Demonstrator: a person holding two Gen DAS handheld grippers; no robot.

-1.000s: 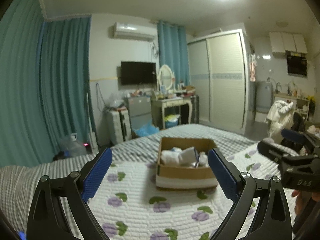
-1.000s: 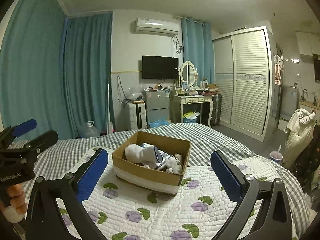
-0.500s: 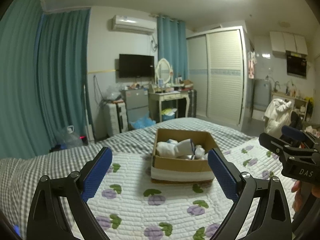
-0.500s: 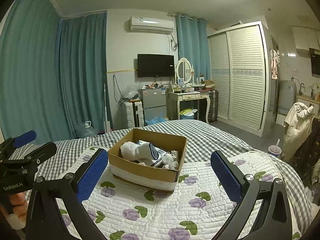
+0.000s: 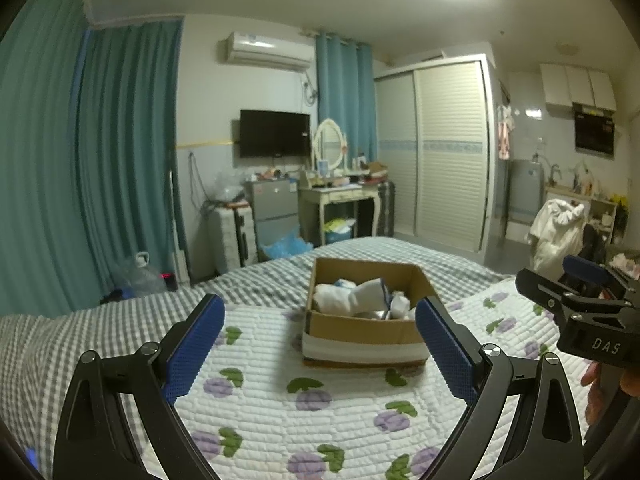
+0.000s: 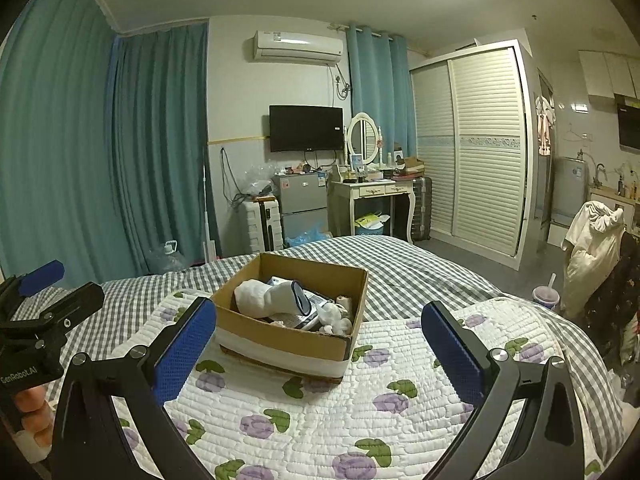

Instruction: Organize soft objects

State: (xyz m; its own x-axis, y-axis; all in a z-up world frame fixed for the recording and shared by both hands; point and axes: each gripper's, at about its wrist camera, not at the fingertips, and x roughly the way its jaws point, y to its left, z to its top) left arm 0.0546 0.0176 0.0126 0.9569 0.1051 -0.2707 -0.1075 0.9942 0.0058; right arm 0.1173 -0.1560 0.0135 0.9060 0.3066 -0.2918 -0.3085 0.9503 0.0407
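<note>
An open cardboard box stands on a white quilt with purple flowers on the bed. It holds white soft items, among them a white sock with a blue cuff, and some small things. My left gripper is open and empty, held above the quilt short of the box. My right gripper is open and empty, also short of the box. Each gripper shows at the side of the other's view, the right one and the left one.
The bed has a grey checked cover under the quilt. Beyond its foot stand a suitcase, a small fridge, a dressing table with mirror and a wardrobe. A chair with clothes is at the right.
Both grippers have risen and tilted down a little, so the box and quilt sit lower and fuller in both views. Both stay open and empty.
</note>
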